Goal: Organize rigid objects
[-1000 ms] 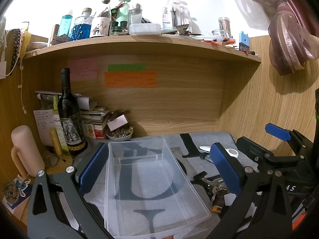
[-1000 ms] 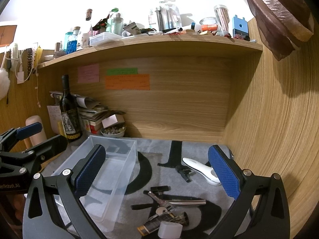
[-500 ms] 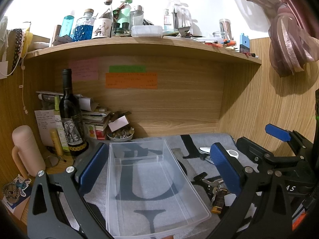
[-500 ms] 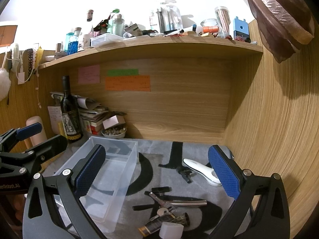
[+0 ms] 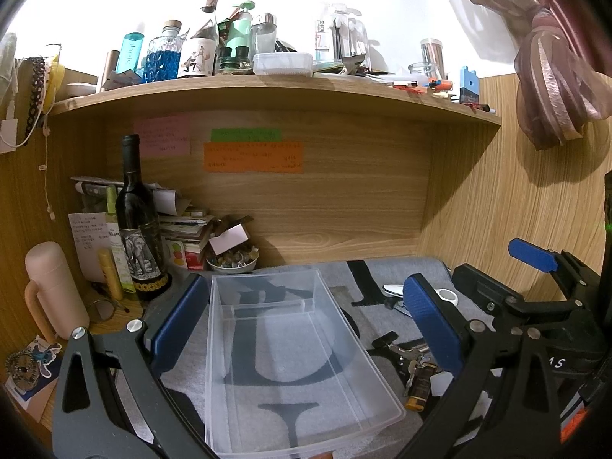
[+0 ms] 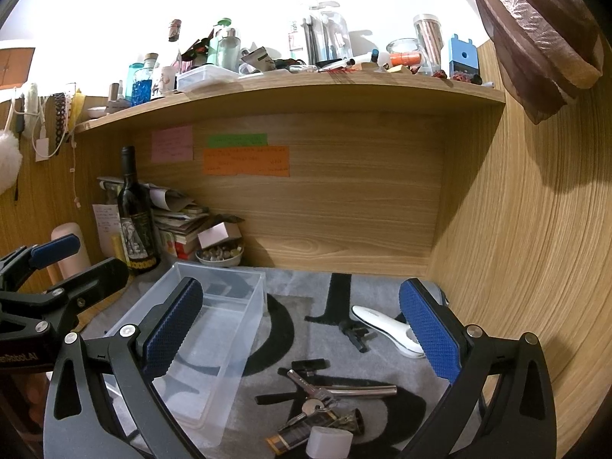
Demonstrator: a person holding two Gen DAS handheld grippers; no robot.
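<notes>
- Two grippers hang over a grey mat with black letters; both have jaws spread wide and hold nothing.
- Left gripper straddles a clear plastic box, its blue pads on either side and apart from the walls.
- Right gripper sits over a loose pile to the right of the box: a bunch of keys, a small white cup, and a brown tube.
- Farther back lie a white opener and a small black clip, side by side.
- Behind the box, in the left corner, stands a wine bottle.
</notes>
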